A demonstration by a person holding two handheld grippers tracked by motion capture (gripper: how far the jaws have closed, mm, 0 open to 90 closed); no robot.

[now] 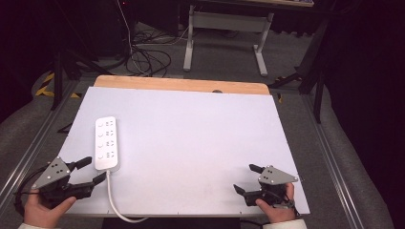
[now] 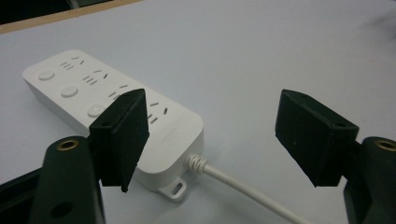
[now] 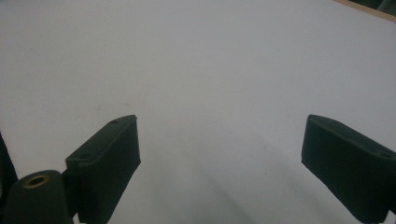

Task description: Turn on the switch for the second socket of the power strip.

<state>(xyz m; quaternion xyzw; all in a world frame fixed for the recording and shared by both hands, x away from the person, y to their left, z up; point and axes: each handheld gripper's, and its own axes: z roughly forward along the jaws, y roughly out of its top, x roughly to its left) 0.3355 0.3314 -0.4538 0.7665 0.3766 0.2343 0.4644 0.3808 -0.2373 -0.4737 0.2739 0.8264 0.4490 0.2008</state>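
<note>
Two hand-held grippers wait at the near edge of a white table [image 1: 191, 138], a white four-outlet plastic power strip [image 1: 106, 142] lying at its left side

The power strip lies flat with its length running away from the person, and its white cable [image 1: 114, 202] trails off the near edge of the table. The black left gripper [image 1: 88, 171], held in the person's left hand [image 1: 43, 210], sits just beside the strip's cable end with its jaws spread wide and nothing between them; in the left gripper view one pad [image 2: 122, 135] stands in front of the strip's near corner [image 2: 168, 140] without touching it. The black right gripper [image 1: 246, 179], in the right hand [image 1: 277, 210], rests well apart at the near right, its jaws likewise wide apart over bare tabletop [image 3: 196, 70], gripping nothing
</note>
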